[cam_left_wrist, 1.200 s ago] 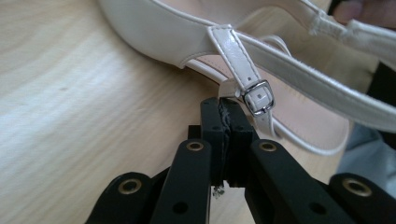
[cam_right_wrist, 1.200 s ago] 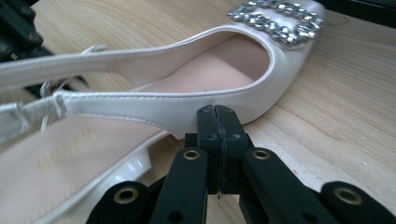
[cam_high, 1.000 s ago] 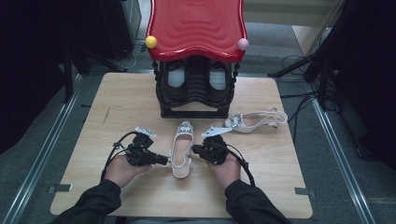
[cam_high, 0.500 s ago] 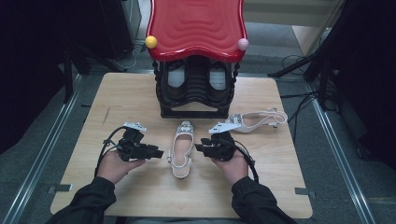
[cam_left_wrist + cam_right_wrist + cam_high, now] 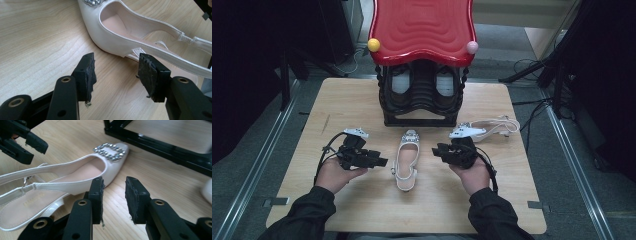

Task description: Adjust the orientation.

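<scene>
A pale wooden table [image 5: 362, 100] carries everything. At its far edge stands a black shoe rack [image 5: 422, 95] under a wavy red top [image 5: 422, 25], with a yellow ball [image 5: 373, 44] at one front corner and a pink ball [image 5: 472, 47] at the other.

In front of the rack, at the middle of the table, lies a white slingback shoe [image 5: 406, 160] — toe toward the rack, heel toward the person, a rhinestone buckle [image 5: 109, 151] on its toe. A second white shoe [image 5: 484, 129] lies on its side to the right, near the rack's corner.

The left gripper [image 5: 379, 162] rests in the person's left hand [image 5: 334, 172], just left of the slingback shoe. Its jaws have just been opening and stand released; in the left gripper view [image 5: 116, 72] nothing sits between the pads, and the shoe's side lies just beyond them.

The right gripper [image 5: 439, 150] — held in the right hand [image 5: 473, 175] — sits just right of the shoe. Its jaws opened and have just been closing a little, yet they stand apart with bare table between them in the right gripper view [image 5: 113, 198]; the shoe's side is just beside one pad.
</scene>
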